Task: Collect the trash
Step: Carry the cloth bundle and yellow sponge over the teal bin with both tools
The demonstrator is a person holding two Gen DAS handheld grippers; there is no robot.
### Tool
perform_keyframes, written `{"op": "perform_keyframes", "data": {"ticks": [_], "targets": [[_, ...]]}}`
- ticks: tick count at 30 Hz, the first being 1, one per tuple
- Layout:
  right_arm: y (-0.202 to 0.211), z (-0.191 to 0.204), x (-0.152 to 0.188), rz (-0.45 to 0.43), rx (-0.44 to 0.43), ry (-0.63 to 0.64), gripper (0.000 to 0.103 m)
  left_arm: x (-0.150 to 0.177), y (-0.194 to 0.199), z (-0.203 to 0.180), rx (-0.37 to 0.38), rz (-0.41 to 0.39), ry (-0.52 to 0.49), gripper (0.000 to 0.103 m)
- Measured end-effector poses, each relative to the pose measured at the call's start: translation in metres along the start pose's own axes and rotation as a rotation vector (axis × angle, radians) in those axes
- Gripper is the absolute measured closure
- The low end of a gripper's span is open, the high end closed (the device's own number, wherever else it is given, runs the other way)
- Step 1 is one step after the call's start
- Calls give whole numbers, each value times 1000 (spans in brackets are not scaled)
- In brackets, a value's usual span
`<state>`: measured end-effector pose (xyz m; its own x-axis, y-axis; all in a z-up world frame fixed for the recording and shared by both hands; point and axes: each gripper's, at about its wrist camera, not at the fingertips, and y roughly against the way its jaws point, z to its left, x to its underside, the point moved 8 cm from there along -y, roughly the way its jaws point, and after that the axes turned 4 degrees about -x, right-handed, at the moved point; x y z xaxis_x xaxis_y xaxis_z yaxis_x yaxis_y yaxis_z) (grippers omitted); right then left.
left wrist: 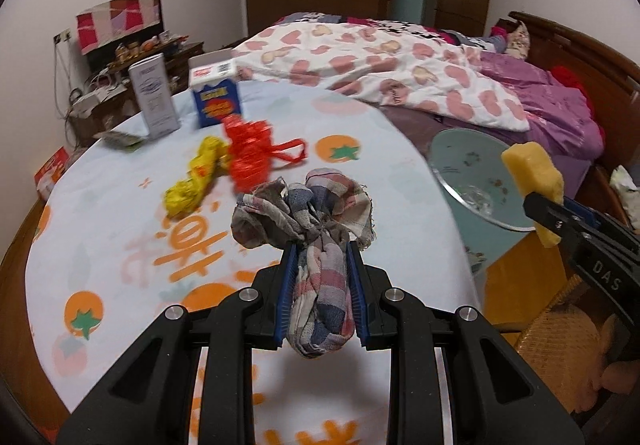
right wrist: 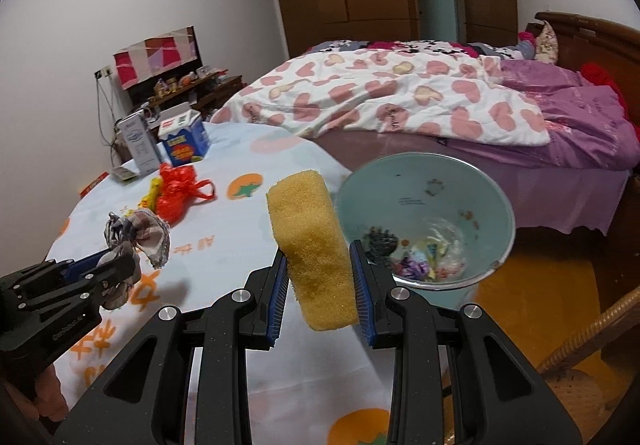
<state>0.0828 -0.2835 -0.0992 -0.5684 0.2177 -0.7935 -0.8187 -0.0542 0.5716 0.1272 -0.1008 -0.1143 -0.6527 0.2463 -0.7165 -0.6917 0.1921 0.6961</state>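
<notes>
My left gripper (left wrist: 322,251) is shut on a crumpled checked cloth (left wrist: 308,213) and holds it above the round table (left wrist: 120,229). In the right wrist view the same cloth (right wrist: 138,231) hangs from the left gripper (right wrist: 120,259) at the left. My right gripper (right wrist: 318,251) is shut on a yellow sponge (right wrist: 310,245), near the rim of a pale blue bin (right wrist: 432,201) that holds wrappers. The sponge (left wrist: 532,173) also shows at the right of the left wrist view, over the bin (left wrist: 468,169). A red plastic bag (left wrist: 250,153) and a yellow wrapper (left wrist: 196,181) lie on the table.
A blue carton (left wrist: 216,93) and a white carton (left wrist: 154,101) stand at the table's far edge. Behind lies a bed (right wrist: 400,101) with a heart-print quilt. A cluttered dresser (left wrist: 132,57) stands at the left wall, a wicker chair (left wrist: 560,329) at the right.
</notes>
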Motion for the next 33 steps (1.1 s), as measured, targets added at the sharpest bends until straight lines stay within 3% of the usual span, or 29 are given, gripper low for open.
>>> {"op": "perform_keyframes", "data": {"ticks": [17,33], "targets": [[7,-60,-4,-19,75,-69,72,-24,-11,-68,43,-18,-85,78],[5,-101,-6,-22,128,-114,72,-39,-34,-106,84,8,-104,78]]}}
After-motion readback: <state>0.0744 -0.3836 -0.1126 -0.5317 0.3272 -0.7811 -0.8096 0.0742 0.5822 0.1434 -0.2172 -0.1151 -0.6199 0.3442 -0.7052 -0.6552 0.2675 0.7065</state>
